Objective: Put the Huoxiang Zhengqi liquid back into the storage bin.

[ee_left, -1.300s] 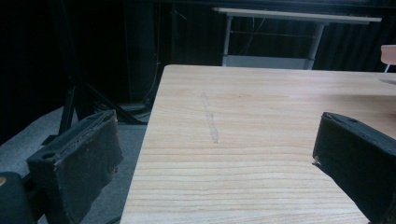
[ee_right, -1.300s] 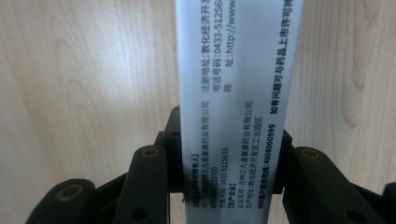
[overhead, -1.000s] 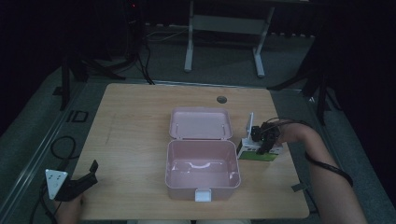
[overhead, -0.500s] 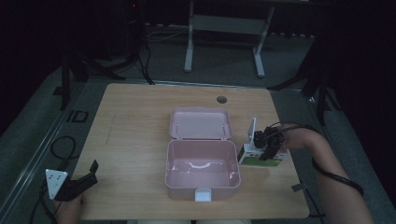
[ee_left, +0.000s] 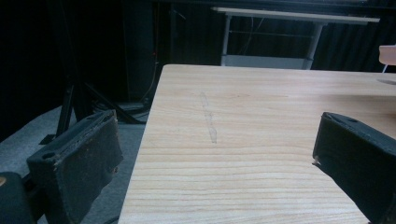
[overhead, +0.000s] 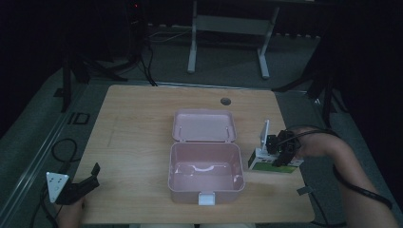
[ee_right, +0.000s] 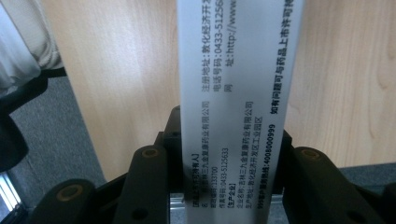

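While closed on a white printed carton (ee_right: 233, 93), right gripper (ee_right: 224, 158); left gripper (ee_left: 215, 154) fingers wide, empty.

Right gripper view: white printed box (ee_right: 233, 107) runs off the top edge, its nearest print blurred. High view: the box's (overhead: 272, 162) lettering is too small to read; right gripper (overhead: 280, 154) covers its middle

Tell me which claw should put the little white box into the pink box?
Probably the right claw. It is already closed on the little white box, right beside the open pink box. The left claw sits open and far off at the table's near left corner.
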A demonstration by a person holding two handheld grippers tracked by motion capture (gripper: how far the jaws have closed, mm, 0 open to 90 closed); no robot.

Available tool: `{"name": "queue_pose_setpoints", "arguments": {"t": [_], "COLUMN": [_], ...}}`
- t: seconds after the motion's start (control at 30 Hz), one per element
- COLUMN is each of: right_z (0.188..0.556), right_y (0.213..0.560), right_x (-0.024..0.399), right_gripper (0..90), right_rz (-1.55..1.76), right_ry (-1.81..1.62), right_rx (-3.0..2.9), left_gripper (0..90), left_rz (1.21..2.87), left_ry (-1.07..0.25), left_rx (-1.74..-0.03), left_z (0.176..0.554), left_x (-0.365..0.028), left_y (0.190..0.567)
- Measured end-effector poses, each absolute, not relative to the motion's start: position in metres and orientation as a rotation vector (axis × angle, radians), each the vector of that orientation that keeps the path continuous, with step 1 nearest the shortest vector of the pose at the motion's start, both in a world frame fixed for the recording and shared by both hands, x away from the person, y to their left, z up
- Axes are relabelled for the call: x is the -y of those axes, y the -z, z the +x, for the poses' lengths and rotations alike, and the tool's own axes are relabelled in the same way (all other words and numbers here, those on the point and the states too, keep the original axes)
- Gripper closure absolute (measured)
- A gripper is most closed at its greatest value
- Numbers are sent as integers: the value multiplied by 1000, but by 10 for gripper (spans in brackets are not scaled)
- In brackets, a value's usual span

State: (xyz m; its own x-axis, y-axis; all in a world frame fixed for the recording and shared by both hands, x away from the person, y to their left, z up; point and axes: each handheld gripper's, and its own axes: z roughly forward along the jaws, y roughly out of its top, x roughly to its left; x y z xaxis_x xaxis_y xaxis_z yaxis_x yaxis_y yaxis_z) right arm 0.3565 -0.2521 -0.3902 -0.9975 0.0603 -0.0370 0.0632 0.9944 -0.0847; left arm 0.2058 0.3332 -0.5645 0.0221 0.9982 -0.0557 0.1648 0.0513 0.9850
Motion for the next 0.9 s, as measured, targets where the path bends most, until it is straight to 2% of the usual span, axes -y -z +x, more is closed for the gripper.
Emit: {"name": "queue_pose_setpoints", "arguments": {"t": [0.6,0.9], "right_z": [337,331], "right_y": [331,315], "right_x": [227,201], "right_gripper": [632,632], "right_rz": [93,45], "right_ry": [93,65], "right_rx": [-3094,-3097], "left_gripper": [12,11], "left_rz": [1300,1301], "left_ry": [-1063,-1061], "left_rx": [-1333,-1333], "left_z": [206,206], "left_x": [-334,-334], "left_y": [564,564]}}
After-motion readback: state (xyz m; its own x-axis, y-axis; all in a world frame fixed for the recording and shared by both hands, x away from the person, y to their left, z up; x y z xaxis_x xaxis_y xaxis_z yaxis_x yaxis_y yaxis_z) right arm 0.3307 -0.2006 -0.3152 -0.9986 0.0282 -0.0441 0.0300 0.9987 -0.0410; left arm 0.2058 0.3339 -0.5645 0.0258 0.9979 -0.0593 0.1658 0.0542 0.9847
